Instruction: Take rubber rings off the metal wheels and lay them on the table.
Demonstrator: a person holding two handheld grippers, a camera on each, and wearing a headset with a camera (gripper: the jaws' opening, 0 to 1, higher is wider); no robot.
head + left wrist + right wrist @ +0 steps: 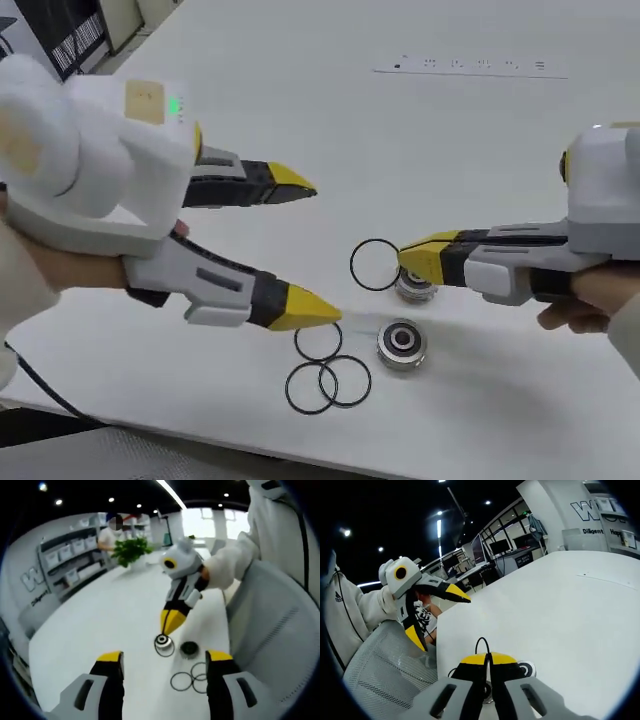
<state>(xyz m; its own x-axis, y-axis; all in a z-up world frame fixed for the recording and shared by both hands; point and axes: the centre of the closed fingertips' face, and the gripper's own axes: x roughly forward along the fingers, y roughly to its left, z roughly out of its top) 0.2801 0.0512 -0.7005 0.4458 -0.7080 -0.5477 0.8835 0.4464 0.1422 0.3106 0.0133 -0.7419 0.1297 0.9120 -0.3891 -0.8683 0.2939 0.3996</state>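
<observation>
Left gripper, head view: the left gripper [300,245] hangs over the white table [450,130], jaws spread wide with nothing between them.
Right gripper, head view: the right gripper [420,262] has its yellow tips pressed together at the edge of a black rubber ring [351,265].
Wheels, head view: one metal wheel [415,288] sits just under the right gripper's tips. A second wheel [402,342] stands just beside it, nearer the person.
Loose rings, head view: three loose rings [287,388] lie flat near the second wheel, two overlapping.
Left gripper view: the left gripper [165,660] is wide open. Beyond it, the right gripper [170,625] points down at the metal wheel [162,640]. The second wheel [189,648] and the loose rings [171,681] lie closer.
Right gripper view: the right gripper [487,659] is closed. A loop of the rubber ring [481,638] rises from between its tips. The metal wheel [525,668] is just beside the tips. The left gripper [445,625] is held open, well apart.
</observation>
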